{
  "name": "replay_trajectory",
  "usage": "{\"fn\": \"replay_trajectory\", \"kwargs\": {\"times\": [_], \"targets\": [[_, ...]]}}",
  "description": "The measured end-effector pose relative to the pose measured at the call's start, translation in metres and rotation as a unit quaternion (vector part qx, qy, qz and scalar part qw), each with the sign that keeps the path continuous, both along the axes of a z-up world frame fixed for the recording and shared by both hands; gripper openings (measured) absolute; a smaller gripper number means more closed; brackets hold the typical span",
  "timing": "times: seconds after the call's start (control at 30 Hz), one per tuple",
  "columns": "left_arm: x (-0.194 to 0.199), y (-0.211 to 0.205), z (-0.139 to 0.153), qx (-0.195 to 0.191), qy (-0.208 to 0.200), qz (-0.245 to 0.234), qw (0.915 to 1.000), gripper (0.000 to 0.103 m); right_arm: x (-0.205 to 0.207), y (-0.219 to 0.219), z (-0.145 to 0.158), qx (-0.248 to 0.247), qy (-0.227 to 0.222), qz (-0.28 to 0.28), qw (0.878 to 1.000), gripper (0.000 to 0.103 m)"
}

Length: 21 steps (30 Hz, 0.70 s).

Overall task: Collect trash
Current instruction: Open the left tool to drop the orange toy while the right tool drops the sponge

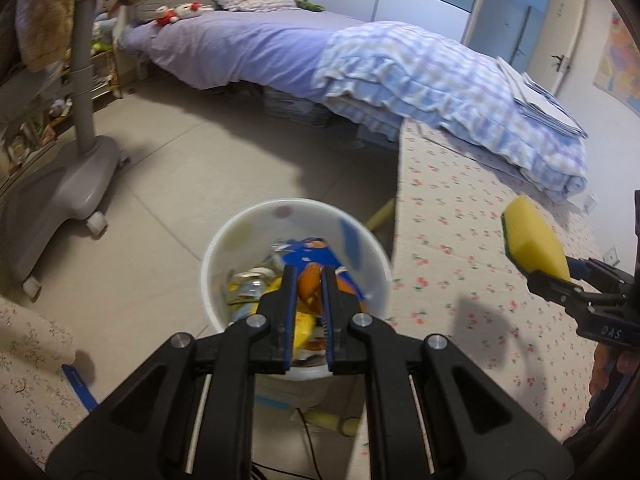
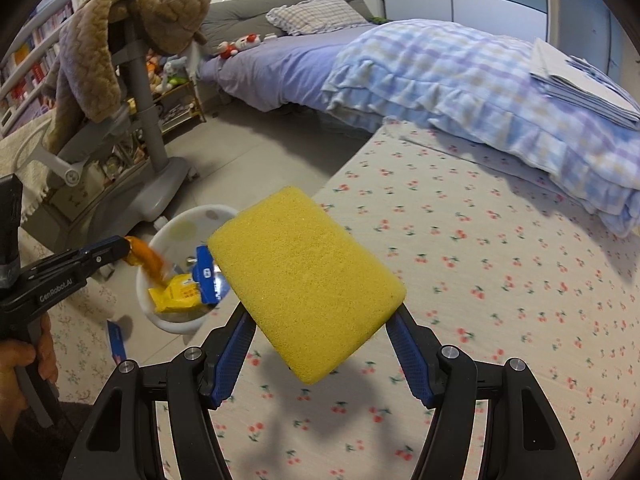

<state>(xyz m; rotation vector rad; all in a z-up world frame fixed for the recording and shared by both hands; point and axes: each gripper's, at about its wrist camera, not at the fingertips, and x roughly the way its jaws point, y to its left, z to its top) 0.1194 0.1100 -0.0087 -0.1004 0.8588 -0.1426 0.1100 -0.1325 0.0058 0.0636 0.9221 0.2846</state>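
Note:
A white bin [image 1: 280, 216] stands on the floor beside a cherry-print mat, holding several packets, among them a yellow one [image 2: 176, 294] and a blue one [image 2: 206, 276]. My left gripper [image 1: 308, 276] hangs just over the bin, shut on a crumpled orange wrapper [image 1: 309, 288]. In the right wrist view the same left gripper [image 2: 124, 246] and orange wrapper [image 2: 148, 260] sit over the bin's [image 2: 176, 216] near rim. My right gripper [image 2: 320, 320] is shut on a yellow sponge [image 2: 308, 280] above the mat, to the right of the bin. The left wrist view shows that sponge [image 1: 536, 242] with a green underside, in the right gripper [image 1: 556, 274].
The cherry-print mat [image 2: 480, 280] fills the right side. A bed with a checked quilt [image 1: 440, 80] lies beyond it. A grey wheeled chair base [image 1: 76, 184] stands left of the bin, with a brown jacket [image 2: 120, 20] draped above. A blue packet [image 2: 116, 340] lies on the floor.

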Motion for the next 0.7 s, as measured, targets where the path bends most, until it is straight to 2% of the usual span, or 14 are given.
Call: {"fn": "replay_trajectory", "kwargs": {"times": [0.07,0.13,0.2,0.27,0.33,0.47,0.7], "targets": [[0.0,0.01,-0.002,0.002,0.002,0.014,0.9999,0.013,0.003,0.008,-0.002,0.0,0.002,0.005,1.0,0.068],[0.0,0.017,-0.003,0.003,0.006,0.026,0.9996,0.024,0.007,0.017,-0.005,0.001,0.004,0.01,1.0,0.068],[0.0,0.025,-0.004,0.01,0.008,0.045,0.9989,0.06,0.011,0.025,-0.007,0.001,0.007,0.013,1.0,0.068],[-0.002,0.033,-0.002,0.017,0.002,0.06,0.9981,0.071,0.014,0.033,-0.01,0.001,0.01,0.018,1.0,0.068],[-0.001,0.04,-0.002,0.025,0.008,0.069,0.9973,0.073,0.017,0.042,-0.014,0.0,0.012,0.023,1.0,0.068],[-0.001,0.054,-0.007,0.038,0.028,0.102,0.9936,0.084,0.025,0.061,-0.021,-0.004,0.019,0.031,0.999,0.068],[-0.001,0.063,-0.013,0.051,0.053,0.125,0.9895,0.089,0.038,0.092,-0.031,-0.005,0.024,0.042,0.999,0.07]]}}
